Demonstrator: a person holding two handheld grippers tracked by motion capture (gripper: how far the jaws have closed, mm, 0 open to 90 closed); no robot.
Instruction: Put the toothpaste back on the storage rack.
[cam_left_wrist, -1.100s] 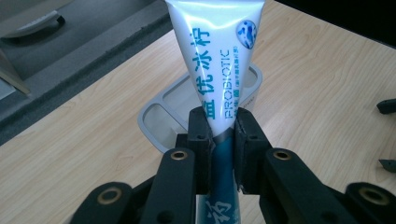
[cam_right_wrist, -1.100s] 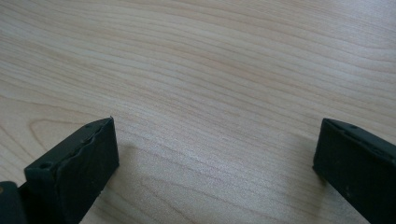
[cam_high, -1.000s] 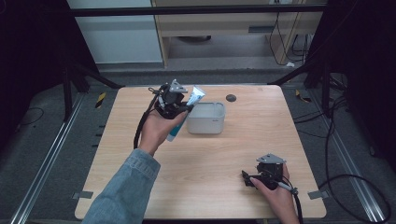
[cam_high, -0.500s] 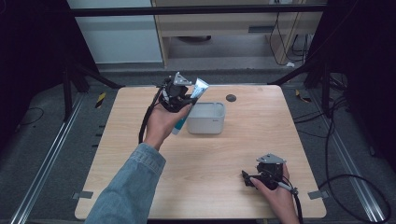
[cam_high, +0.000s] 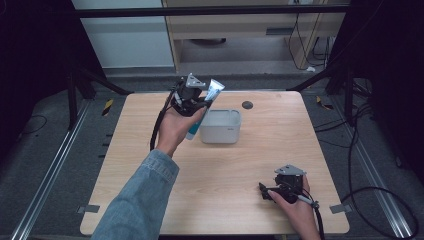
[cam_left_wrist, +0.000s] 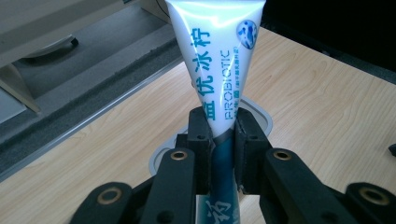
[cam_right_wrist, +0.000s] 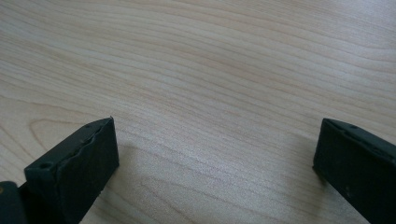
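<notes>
A white and teal toothpaste tube (cam_left_wrist: 219, 79) is clamped between the jaws of my left gripper (cam_left_wrist: 220, 154), which is shut on it. In the high view that left gripper (cam_high: 192, 97) is raised above the table's far left part, with the tube (cam_high: 204, 107) slanting up to the right, its crimped end highest. Just right of the tube sits a white rectangular container (cam_high: 221, 126). My right gripper (cam_high: 272, 192) rests low near the table's front right edge. Its own view shows the right gripper (cam_right_wrist: 215, 163) open, jaws wide apart over bare wood.
A small dark round disc (cam_high: 247, 105) lies on the wooden table (cam_high: 280, 150) behind the container. A round grey grommet (cam_left_wrist: 254, 112) shows behind the tube. Dark frame legs stand at the far corners, and cables (cam_high: 360, 165) trail on the floor at right.
My left gripper has lifted the tube higher and a little rightward, tilting its crimped end up over the container's left side. The right gripper has stayed still.
</notes>
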